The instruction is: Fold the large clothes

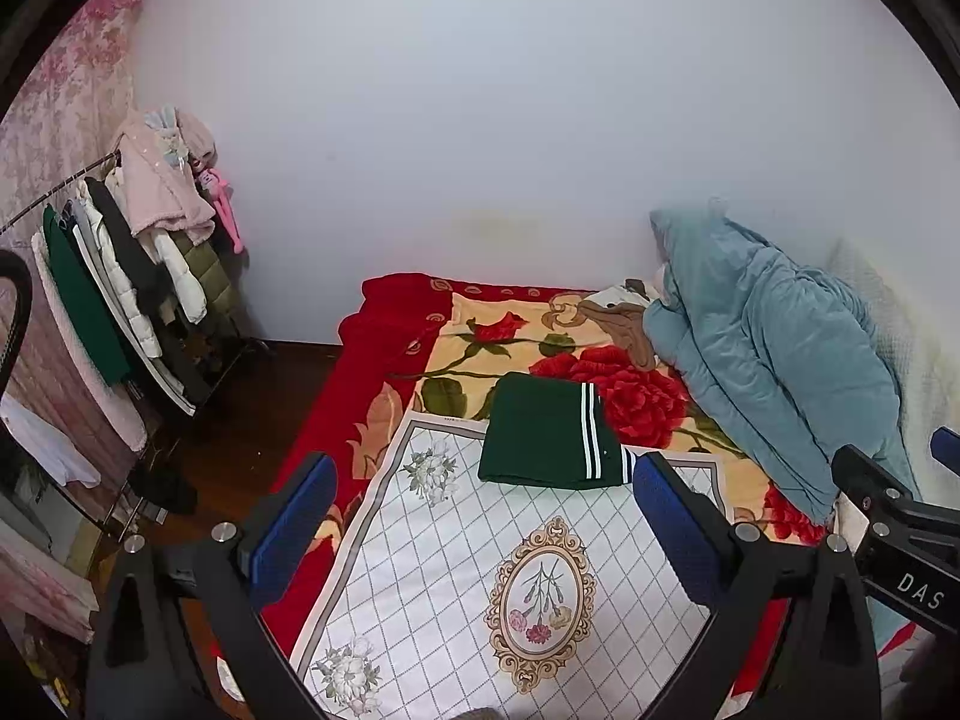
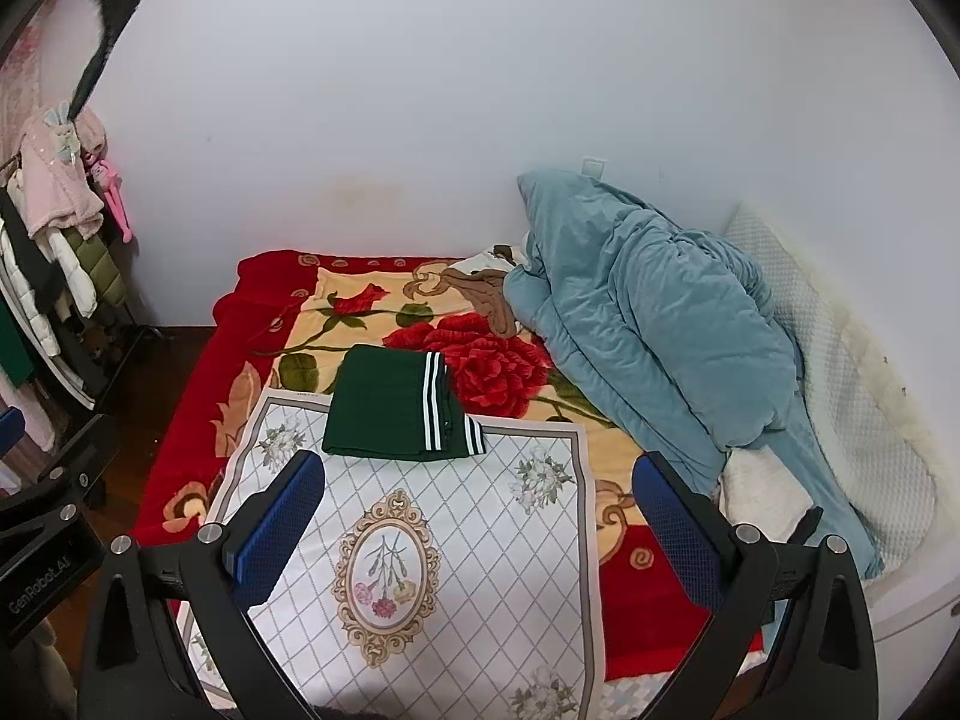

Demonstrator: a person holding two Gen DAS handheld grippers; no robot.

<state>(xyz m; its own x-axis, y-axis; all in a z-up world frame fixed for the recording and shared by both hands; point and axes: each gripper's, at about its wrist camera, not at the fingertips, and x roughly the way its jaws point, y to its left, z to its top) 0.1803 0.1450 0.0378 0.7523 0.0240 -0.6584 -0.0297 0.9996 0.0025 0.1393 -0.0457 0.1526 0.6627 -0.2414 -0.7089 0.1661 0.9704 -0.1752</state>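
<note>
Left wrist: flat rectangular green garment [image 1: 540, 438] on quilted mat [image 1: 444, 588].

dark green folded garment [image 1: 543, 438] with white stripes; white cloth [image 1: 480, 570] with grey lattice, pale flowers and a gold-framed oval of pink blooms; red blanket [image 2: 384, 324] with cream centre and big red roses; teal-blue quilt [image 2: 648, 312] on the right; blue-padded black gripper fingers [image 2: 276, 516]

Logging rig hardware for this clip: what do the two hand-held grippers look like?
Both match: the left hand-held gripper and right hand-held gripper have black angular frames, silver bolts and blue textured finger pads. White lettering marks each body, "DAS" and "GenRobot.AI".
</note>
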